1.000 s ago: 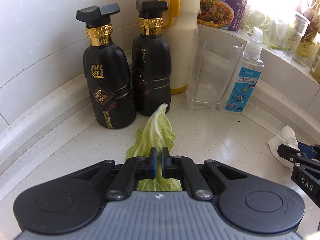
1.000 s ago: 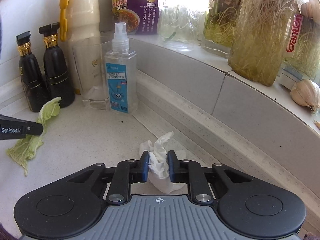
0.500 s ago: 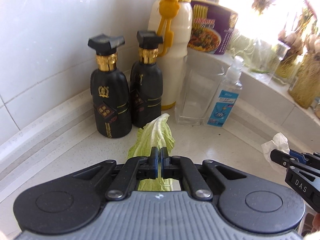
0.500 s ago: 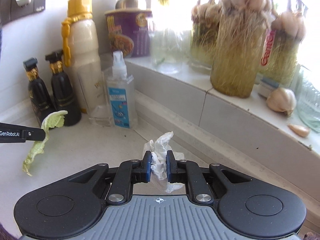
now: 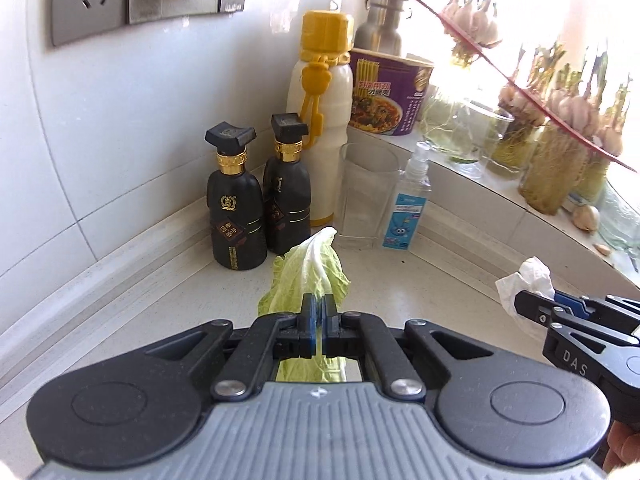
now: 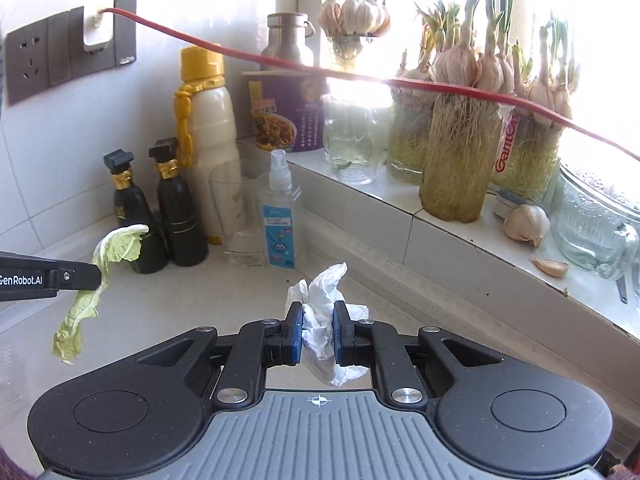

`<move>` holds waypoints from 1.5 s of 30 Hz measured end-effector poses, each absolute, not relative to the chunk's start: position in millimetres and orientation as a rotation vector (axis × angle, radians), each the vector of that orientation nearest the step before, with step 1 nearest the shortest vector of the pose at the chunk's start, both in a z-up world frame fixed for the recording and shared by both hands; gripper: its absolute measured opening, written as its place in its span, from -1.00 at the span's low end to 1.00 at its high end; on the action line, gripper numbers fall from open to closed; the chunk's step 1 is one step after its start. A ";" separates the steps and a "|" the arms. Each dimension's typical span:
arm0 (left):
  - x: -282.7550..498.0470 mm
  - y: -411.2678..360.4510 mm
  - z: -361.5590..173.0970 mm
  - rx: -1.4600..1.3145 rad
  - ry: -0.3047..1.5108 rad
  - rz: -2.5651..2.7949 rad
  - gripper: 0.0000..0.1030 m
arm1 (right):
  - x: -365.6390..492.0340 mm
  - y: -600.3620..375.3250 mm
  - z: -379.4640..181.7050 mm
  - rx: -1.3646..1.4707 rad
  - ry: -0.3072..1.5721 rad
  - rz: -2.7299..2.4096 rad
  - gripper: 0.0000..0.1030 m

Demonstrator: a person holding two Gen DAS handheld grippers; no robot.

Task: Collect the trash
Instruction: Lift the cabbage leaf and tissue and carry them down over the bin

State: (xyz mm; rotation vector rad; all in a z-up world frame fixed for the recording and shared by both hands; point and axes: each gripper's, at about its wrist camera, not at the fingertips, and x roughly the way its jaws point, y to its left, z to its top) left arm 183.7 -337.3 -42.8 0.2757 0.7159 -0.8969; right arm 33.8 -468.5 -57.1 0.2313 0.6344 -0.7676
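A pale green cabbage leaf (image 5: 310, 268) hangs above the white counter, pinched between the blue pads of my left gripper (image 5: 319, 308), which is shut on it. The right wrist view shows the same leaf (image 6: 116, 244) dangling from the left gripper (image 6: 96, 276) at the left edge. My right gripper (image 6: 316, 320) is shut on a crumpled white tissue (image 6: 324, 284), lifted off the counter. In the left wrist view that tissue (image 5: 524, 280) sticks out of the right gripper (image 5: 520, 304) at the right.
Two black bottles (image 5: 236, 216) with gold collars, a cream bottle with a yellow cap (image 5: 320, 120), a clear glass (image 5: 366, 196) and a small spray bottle (image 5: 408, 204) stand in the counter's corner. The sill holds a purple noodle cup (image 6: 286, 112) and jars of sprouting garlic (image 6: 456, 148). A red cable (image 6: 400, 82) runs across.
Both grippers have risen and pulled back from the corner, each keeping its hold. The leaf and the tissue now hang off the counter, and the wall sockets have come into view.
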 end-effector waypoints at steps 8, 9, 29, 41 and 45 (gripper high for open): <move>155.2 -303.2 -24.4 0.304 0.687 -0.933 -0.96 | 13.9 -433.5 -35.8 0.261 0.627 -0.752 -0.75; 151.6 -298.7 -22.6 0.311 0.682 -0.938 -0.96 | 11.8 -429.2 -34.3 0.262 0.628 -0.747 -0.75; 104.9 -189.5 -5.3 0.306 0.687 -0.964 -0.96 | -9.7 -331.1 -16.3 0.251 0.661 -0.634 -0.75; 90.9 -120.7 -6.4 0.194 0.760 -0.886 -0.96 | -3.6 -274.0 -20.0 0.229 0.701 -0.526 -0.74; 90.6 -96.1 -12.7 0.151 0.804 -0.832 -0.96 | 3.4 -256.6 -26.4 0.224 0.728 -0.478 -0.74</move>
